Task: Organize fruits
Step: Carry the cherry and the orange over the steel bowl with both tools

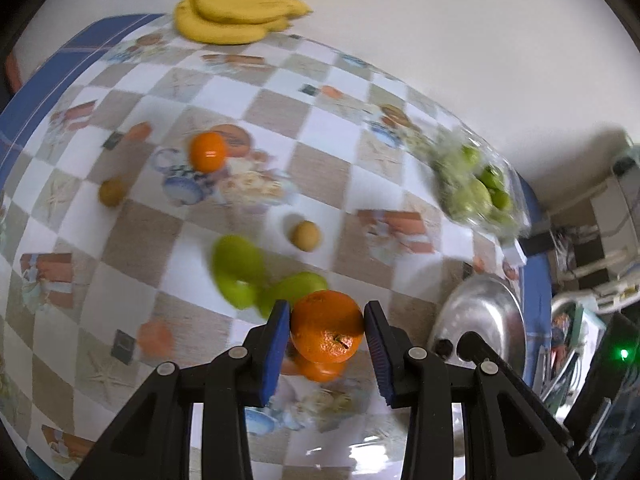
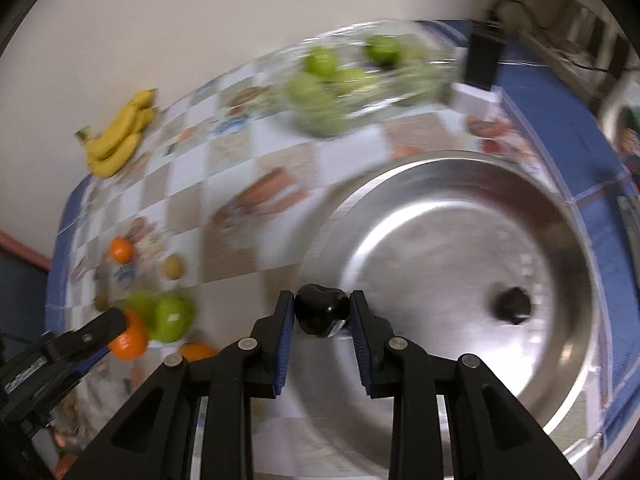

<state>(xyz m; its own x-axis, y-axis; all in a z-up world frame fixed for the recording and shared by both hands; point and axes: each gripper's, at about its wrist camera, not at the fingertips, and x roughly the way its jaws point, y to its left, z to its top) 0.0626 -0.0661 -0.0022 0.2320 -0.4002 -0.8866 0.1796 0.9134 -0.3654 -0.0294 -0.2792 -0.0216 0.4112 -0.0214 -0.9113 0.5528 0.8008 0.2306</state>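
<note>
My left gripper [image 1: 326, 314] is shut on an orange [image 1: 326, 334] and holds it a little above the checked tablecloth. Another orange [image 1: 320, 370] lies right under it. Two green apples [image 1: 236, 268] rest just beyond, with a third orange [image 1: 207, 151] and two small brown fruits [image 1: 305, 235] farther off. My right gripper [image 2: 322, 300] is shut on a glossy black fruit [image 2: 322, 316] above the near rim of a steel bowl [image 2: 460, 240]. A second dark fruit [image 2: 514, 306] lies inside that bowl. The left gripper and its orange [image 2: 130, 338] show at the lower left of the right wrist view.
A bunch of bananas [image 1: 236, 14] lies at the far table edge by the wall. A clear bowl of green fruit [image 2: 340, 92] stands beyond the steel bowl. A black device on a white stand [image 2: 484, 64] sits beside it. Clutter lies past the table's right edge.
</note>
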